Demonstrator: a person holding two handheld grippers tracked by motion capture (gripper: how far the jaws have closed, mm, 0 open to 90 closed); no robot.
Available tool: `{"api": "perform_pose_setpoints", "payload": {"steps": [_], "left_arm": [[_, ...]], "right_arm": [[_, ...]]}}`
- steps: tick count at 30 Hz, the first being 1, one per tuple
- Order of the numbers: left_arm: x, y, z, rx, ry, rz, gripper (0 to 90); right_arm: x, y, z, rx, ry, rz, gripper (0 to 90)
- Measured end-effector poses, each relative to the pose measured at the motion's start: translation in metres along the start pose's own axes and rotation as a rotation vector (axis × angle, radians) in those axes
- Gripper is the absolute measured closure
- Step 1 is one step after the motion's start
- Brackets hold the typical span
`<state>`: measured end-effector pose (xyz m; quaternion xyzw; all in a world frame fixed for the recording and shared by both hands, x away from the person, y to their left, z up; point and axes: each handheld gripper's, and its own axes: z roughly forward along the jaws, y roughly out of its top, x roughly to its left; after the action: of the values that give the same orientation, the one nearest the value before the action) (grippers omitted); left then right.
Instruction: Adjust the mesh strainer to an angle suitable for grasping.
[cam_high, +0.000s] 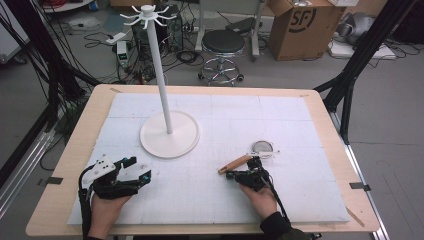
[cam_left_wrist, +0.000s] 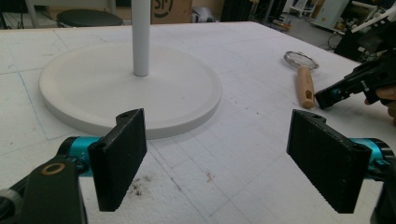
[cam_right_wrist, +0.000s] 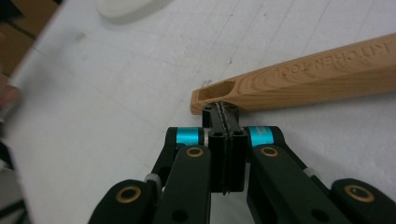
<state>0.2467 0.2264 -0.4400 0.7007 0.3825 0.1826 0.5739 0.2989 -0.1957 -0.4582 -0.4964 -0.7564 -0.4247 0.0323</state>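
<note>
Your right gripper (cam_high: 248, 173) sits near the front right of the white foam-covered table (cam_high: 300, 200), its two black jaws pressed flat together with nothing between them. Their tips reach the butt end of the small wire-mesh strainer with a pale wooden handle (cam_high: 246, 160); in the right gripper view the closed tips (cam_right_wrist: 219, 111) meet the handle (cam_right_wrist: 299, 79) right beside its hanging slot, though whether they actually touch the wood is hard to tell. The strainer lies flat on the table, its round mesh bowl (cam_high: 262, 147) pointing away from you, to the right of the white hook stand with a round base and tall pole (cam_high: 169, 135). Your left gripper (cam_high: 137, 170) rests at the front left, well apart from the strainer, its jaws spread wide and holding nothing; in the left gripper view the two black pads (cam_left_wrist: 119, 161) frame bare table before the stand's base (cam_left_wrist: 93, 88).
</note>
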Motion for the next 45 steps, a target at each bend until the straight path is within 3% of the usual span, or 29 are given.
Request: {"api": "perform_pose_setpoints", "payload": {"steps": [7, 17, 26, 31, 35, 40, 45], "left_arm": [[0.000, 0.000, 0.000, 0.000, 0.001, 0.001, 20.7], [0.001, 0.000, 0.000, -0.001, 0.002, 0.000, 20.6], [0.002, 0.000, 0.000, 0.000, -0.001, 0.000, 20.6], [0.001, 0.000, 0.001, 0.000, -0.001, -0.002, 20.7], [0.002, 0.000, 0.000, 0.000, 0.001, -0.003, 20.6], [0.003, -0.001, -0.001, -0.003, 0.000, -0.004, 20.7], [0.002, 0.000, -0.001, -0.008, 0.000, -0.009, 20.6]], "right_arm": [[0.001, 0.009, 0.011, 0.004, 0.013, 0.018, 90.0], [-0.002, 0.029, 0.028, -0.002, -0.005, 0.033, 90.0], [-0.007, 0.040, 0.036, -0.022, -0.025, 0.056, 90.0], [-0.008, 0.053, 0.043, -0.030, -0.078, 0.038, 90.0], [-0.012, 0.062, 0.049, -0.038, -0.096, 0.056, 90.0], [-0.017, 0.065, 0.051, -0.056, -0.082, 0.091, 90.0], [-0.018, 0.067, 0.049, -0.059, -0.097, 0.067, 90.0]]}}
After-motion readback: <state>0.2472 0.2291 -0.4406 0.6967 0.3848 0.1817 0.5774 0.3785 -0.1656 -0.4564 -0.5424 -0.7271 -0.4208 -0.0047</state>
